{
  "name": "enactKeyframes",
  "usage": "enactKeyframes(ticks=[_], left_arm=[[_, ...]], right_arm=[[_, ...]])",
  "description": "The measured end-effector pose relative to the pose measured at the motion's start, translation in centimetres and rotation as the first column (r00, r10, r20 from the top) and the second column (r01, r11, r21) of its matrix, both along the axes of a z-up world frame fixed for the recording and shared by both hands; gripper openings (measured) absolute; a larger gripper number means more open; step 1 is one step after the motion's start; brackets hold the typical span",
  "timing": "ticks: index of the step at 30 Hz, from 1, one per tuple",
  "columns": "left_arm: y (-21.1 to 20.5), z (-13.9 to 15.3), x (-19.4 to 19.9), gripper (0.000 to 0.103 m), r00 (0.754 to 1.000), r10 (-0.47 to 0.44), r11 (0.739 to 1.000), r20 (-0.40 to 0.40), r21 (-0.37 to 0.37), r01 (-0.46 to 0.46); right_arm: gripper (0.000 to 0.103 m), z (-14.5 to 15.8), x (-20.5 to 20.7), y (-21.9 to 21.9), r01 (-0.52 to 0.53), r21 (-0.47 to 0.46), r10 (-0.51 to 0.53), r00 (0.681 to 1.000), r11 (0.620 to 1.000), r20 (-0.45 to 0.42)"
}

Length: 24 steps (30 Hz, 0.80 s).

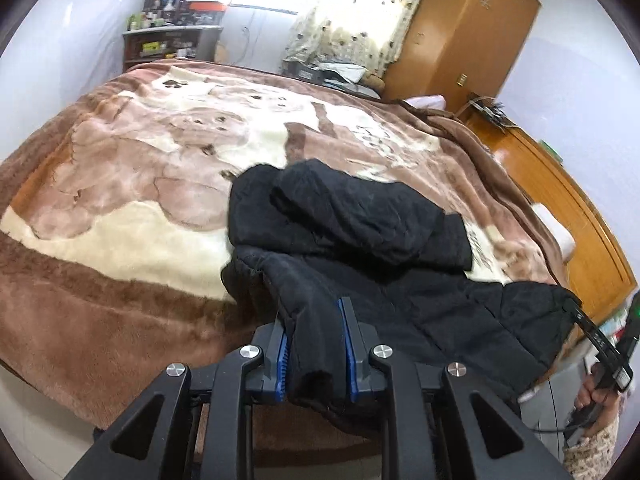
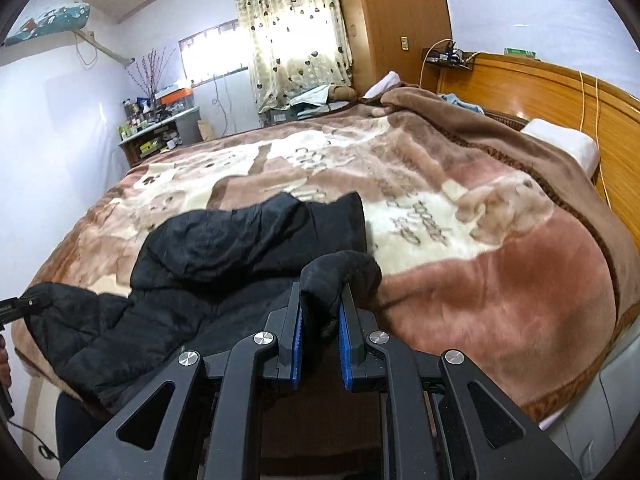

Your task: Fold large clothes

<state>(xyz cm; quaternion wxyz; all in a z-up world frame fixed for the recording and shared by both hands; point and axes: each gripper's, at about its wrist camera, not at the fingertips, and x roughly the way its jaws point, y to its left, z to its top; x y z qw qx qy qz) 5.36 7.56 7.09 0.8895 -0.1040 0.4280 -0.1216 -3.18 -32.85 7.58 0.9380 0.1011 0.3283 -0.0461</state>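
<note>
A black padded jacket [image 1: 360, 232] lies crumpled near the front edge of the bed, on a brown and cream plush blanket [image 1: 132, 168]. My left gripper [image 1: 314, 316] is shut on a fold of the jacket's edge. The right gripper shows at the far right of the left wrist view [image 1: 576, 308], holding the jacket's other corner. In the right wrist view my right gripper [image 2: 322, 300] is shut on a bunched part of the jacket [image 2: 240, 248], and the left gripper [image 2: 24, 304] shows at the far left edge holding the cloth.
A wooden headboard [image 2: 560, 92] and a white pillow [image 2: 564, 144] are at the right. A wooden wardrobe [image 1: 460, 28] stands behind the bed. A cluttered shelf unit [image 1: 168, 36] stands by the curtained window [image 2: 292, 28].
</note>
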Motion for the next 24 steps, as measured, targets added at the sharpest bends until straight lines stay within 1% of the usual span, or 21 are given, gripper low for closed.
enactKeyframes(ticks=[4, 7, 9, 14, 16, 18, 24], left_arm=[[-0.5, 0.9, 2.2, 0.022, 1.0, -0.002, 1.0, 0.009, 0.015, 0.001], [-0.7, 1.6, 4.3, 0.022, 1.0, 0.014, 1.0, 0.014, 0.026, -0.015], [-0.9, 2.0, 5.6, 0.022, 0.999, 0.03, 0.999, 0.024, 0.044, -0.031], [-1.8, 2.7, 9.7, 0.022, 0.999, 0.035, 0.997, 0.028, 0.066, -0.037], [-1.7, 2.7, 11.5, 0.022, 0.997, 0.069, 0.995, 0.019, 0.073, -0.07], [-1.8, 2.8, 12.8, 0.022, 0.998, 0.068, 0.995, 0.02, 0.069, -0.069], [-1.9, 2.2, 17.8, 0.023, 0.993, 0.111, 0.992, -0.029, 0.071, -0.109]], right_arm=[[0.015, 1.4, 2.6, 0.3, -0.011, -0.034, 0.011, 1.0, 0.999, -0.002], [0.015, 2.2, 4.4, 0.3, -0.018, -0.048, 0.018, 1.0, 0.999, -0.007], [0.015, 2.6, 5.8, 0.3, -0.018, -0.052, 0.017, 1.0, 0.999, -0.012], [0.015, 3.2, 9.4, 0.1, -0.013, -0.07, 0.011, 1.0, 0.997, -0.027], [0.015, 3.3, 11.0, -0.1, -0.007, -0.068, 0.005, 0.999, 0.998, -0.037], [0.015, 3.4, 12.4, -0.4, 0.004, -0.065, -0.008, 0.999, 0.998, -0.049], [0.015, 3.1, 16.7, -0.6, 0.02, -0.091, -0.028, 0.996, 0.996, -0.085]])
